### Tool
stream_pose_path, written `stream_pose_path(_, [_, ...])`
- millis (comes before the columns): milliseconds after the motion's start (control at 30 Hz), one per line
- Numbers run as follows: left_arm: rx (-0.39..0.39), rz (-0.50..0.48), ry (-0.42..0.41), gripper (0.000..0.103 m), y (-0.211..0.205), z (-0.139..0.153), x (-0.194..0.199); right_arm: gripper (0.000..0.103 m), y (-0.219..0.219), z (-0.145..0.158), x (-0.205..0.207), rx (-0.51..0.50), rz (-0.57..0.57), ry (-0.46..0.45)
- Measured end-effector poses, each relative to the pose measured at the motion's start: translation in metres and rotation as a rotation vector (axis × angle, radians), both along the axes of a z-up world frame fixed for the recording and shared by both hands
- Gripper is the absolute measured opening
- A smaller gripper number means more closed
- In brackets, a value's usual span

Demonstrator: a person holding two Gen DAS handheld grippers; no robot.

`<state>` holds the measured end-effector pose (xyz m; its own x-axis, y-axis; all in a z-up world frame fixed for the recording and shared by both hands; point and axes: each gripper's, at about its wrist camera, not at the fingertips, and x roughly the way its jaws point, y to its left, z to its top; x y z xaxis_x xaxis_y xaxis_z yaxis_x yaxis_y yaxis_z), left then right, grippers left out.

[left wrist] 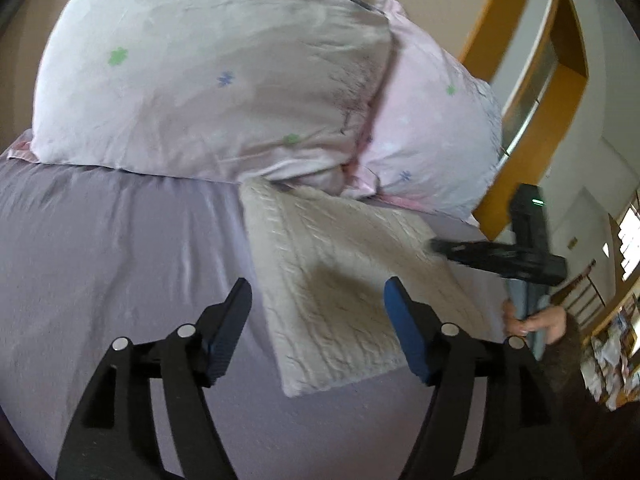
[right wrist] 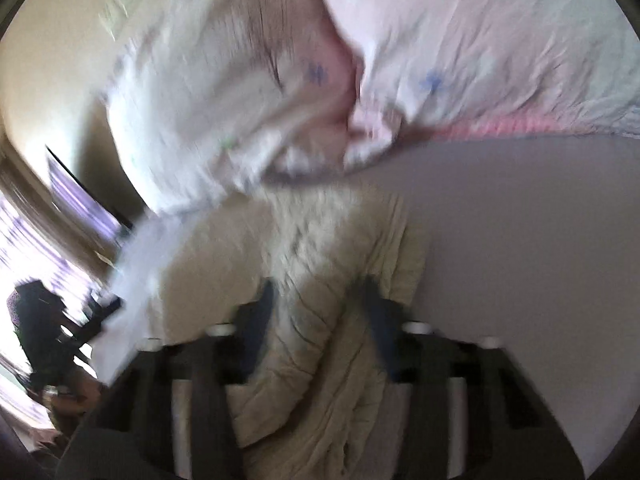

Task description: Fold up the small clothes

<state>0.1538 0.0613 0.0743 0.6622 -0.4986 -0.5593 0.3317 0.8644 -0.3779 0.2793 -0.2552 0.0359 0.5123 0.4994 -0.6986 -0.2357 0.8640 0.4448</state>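
On lilac bed, cream knit sweater folded flat, tucked against pillows. Left gripper spread, empty; right gripper, blurred, seemingly apart over knit. Risk: snagging, undoing fold.

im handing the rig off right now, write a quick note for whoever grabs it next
Left gripper: open, empty, above the near edge of the cream cable-knit garment.
Right gripper: fingers apart over the knit; the right wrist view is blurred, so contact is unclear.
The garment lies as a flat rectangle on the lilac bed sheet, its far corner against the floral pink pillows.
Done: it looks folded into a neat rectangle.
Left: possibly one more fold or smoothing, then set it aside. No other clothes are in view.
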Motion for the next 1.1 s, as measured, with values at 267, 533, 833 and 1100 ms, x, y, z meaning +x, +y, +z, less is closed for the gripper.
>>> stream_pose_path(267, [0.033, -0.043, -0.02, 0.069, -0.008, -0.005, -0.009, 0.008, -0.029, 0.004, 0.006, -0.157, -0.212, -0.132])
stream_pose_path(533, [0.046, -0.081, -0.039, 0.078, -0.014, -0.004, -0.026, 0.05, -0.042, 0.038, -0.054, -0.027, -0.192, -0.258])
stream_pose_path(833, [0.037, -0.023, 0.04, 0.095, -0.012, -0.021, -0.04, 0.051, 0.004, 0.006, -0.08, -0.205, -0.029, -0.14])
stream_pose_path(1100, [0.223, 0.077, 0.1, 0.101, -0.037, -0.041, -0.043, 0.102, -0.02, 0.022, -0.133, -0.081, -0.112, -0.174])
